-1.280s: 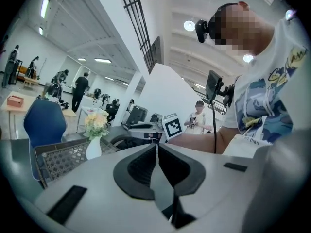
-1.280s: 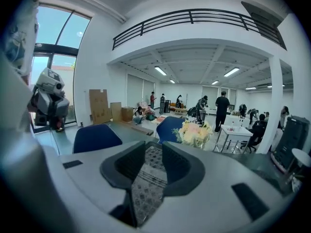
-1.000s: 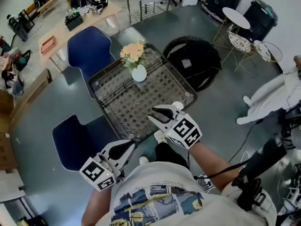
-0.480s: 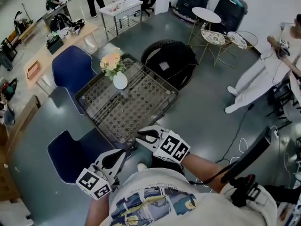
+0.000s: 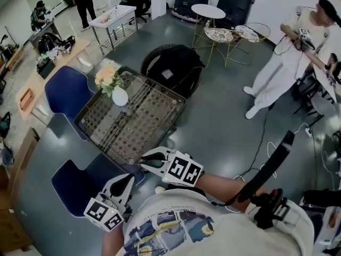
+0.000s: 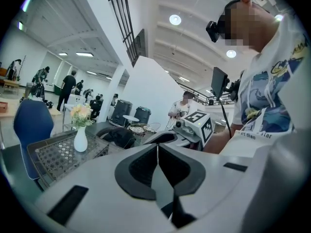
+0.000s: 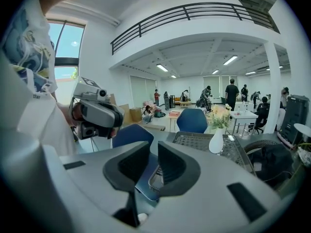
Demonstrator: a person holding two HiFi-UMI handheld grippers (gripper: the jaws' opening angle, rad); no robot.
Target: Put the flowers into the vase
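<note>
Two empty tools hang well apart from the vase [image 5: 120, 96]: the left hand-held gripper [image 5: 126, 182] is closed, and the right hand-held gripper [image 5: 145, 159] is narrow, its jaws having just been closing on nothing. The flowers [image 5: 106, 76] already stand in the vase, so a clumsy reach could knock it off the surface [image 5: 146, 129].

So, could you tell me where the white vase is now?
The vase stands upper left in the head view, on the far corner of the mesh table, beside a blue chair, holding flowers.
</note>
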